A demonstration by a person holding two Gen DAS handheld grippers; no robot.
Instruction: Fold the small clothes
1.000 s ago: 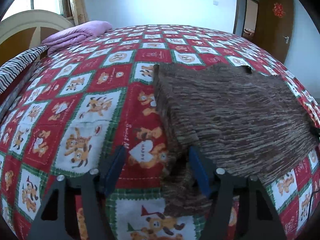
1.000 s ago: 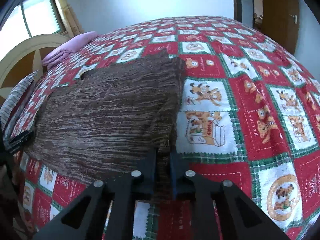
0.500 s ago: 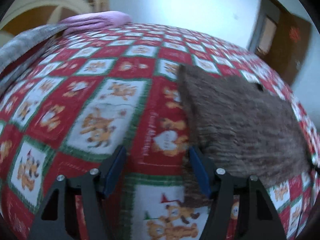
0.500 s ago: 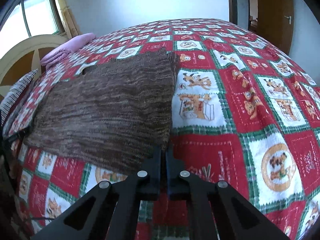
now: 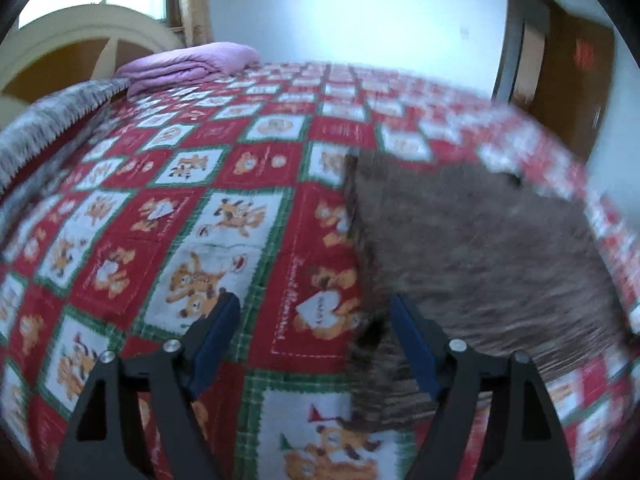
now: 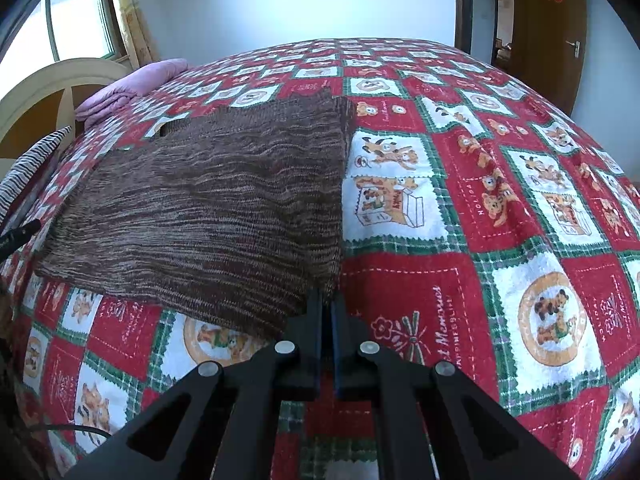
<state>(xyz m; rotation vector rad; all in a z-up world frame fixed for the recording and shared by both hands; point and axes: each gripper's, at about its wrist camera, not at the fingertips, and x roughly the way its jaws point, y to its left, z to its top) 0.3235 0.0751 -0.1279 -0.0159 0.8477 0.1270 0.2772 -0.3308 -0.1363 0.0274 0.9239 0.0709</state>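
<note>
A brown knitted garment [image 6: 208,208] lies flat on the bed's red bear-print quilt [image 6: 480,240]. My right gripper [image 6: 326,300] is shut on its near right corner, and the cloth runs into the closed fingers. In the blurred left wrist view the garment [image 5: 480,248] fills the right side. My left gripper [image 5: 314,316] has its jaws opening wide over the quilt [image 5: 200,200]. The garment's near left corner hangs between them, close beside the right finger [image 5: 408,332], and the pads do not press on it.
A folded purple blanket [image 5: 188,66] and a striped pillow [image 5: 40,128] lie at the bed's far left by the arched headboard [image 6: 52,88]. A brown door [image 6: 548,40] stands at the back right. Bare quilt stretches to the right of the garment.
My right gripper closed fully on the garment's corner and drew back a little. My left gripper's jaws spread wider, and its view swung and blurred.
</note>
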